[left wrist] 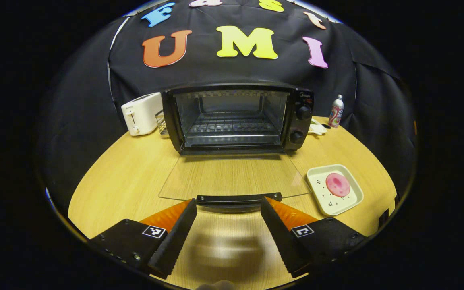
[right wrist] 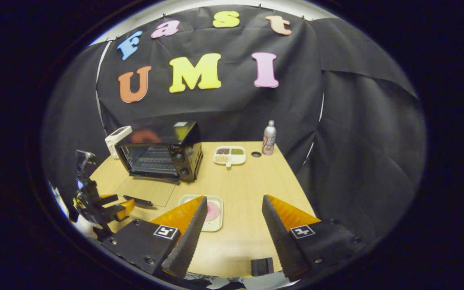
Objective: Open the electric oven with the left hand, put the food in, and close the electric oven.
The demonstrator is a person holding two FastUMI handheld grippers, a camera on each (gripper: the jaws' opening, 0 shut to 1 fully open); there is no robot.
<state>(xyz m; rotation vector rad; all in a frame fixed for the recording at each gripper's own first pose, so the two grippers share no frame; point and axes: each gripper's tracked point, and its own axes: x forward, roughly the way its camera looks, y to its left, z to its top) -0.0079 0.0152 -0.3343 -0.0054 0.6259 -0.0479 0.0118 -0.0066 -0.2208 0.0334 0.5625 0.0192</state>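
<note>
Oven door (left wrist: 232, 177) down flat; food next.
L gripper (left wrist: 228, 207) agape, empty, by door handle (left wrist: 238, 198). I bring R gripper (right wrist: 234, 205), wide & empty, low over pink food (right wrist: 212, 210), gripping clear of plate (right wrist: 218, 224) rim.

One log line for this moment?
oven: door open flat | food: on plate | left gripper: open at handle | right gripper: open

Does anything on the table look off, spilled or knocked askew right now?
Nothing stands out. The oven door lies flat open on the table, the pink food sits on its plate, and the toaster and bottle stand upright.
</note>
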